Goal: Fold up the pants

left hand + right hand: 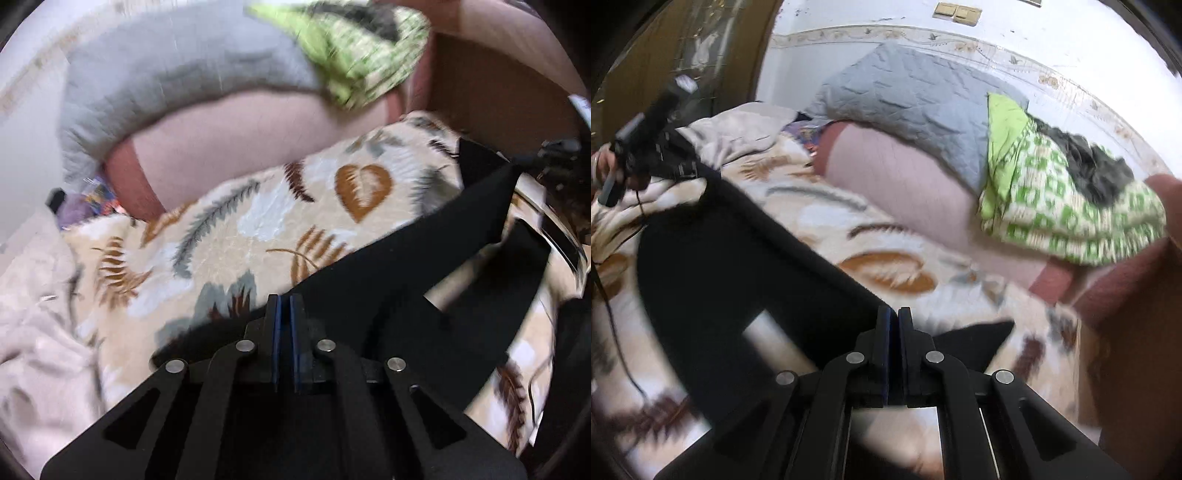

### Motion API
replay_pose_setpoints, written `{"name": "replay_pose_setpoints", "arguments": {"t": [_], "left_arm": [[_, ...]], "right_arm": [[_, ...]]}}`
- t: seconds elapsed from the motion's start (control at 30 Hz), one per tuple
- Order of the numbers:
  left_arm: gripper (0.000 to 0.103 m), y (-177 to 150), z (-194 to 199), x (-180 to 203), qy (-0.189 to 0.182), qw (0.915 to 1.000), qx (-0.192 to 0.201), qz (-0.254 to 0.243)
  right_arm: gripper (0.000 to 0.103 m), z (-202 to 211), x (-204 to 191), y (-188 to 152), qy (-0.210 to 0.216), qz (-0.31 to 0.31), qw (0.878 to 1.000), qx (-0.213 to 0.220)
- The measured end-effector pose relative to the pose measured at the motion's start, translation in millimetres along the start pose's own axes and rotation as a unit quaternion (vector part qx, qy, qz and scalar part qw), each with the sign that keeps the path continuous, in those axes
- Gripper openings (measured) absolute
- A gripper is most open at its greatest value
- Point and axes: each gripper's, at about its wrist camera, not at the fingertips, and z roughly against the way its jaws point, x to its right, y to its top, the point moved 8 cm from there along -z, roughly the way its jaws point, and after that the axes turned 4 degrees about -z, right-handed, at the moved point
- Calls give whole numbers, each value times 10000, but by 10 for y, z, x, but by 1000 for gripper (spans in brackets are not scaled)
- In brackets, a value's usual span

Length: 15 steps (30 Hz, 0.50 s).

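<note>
Both tools are clamped on the black pants [406, 266]: left tool [285, 299], right tool [894, 312]; the pants hang stretched between them over the bed [229, 236]; folding looks barely begun, no finished fold visible.

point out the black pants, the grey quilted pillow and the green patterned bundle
black pants [713, 266], right wrist view, on the broad dark cloth
grey quilted pillow [908, 92], right wrist view, on its stitched top face
green patterned bundle [1067, 214], right wrist view, on its printed side
</note>
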Motion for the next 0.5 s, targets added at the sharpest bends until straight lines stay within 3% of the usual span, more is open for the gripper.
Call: {"name": "replay_pose_setpoints", "arguments": {"t": [0.1,0.23,0.37,0.5], "left_arm": [[1,-377,348,13,331,9988,-140,322],[1,-796,514,-125,671,9943,-246,794],[1,-1105,446,-154,379,9883,-576,1361],[2,-1240,526,-64,18,9817,-485,1842]], "right_arm": [[3,138,-175,-453,-23,-29,9993,-368],[3,150,-406,-938,276,-422,9955,-798],[3,155,-536,-1075,384,-532,9933,-947],[3,120,-599,-1136,346,-472,9928,-1045]]}}
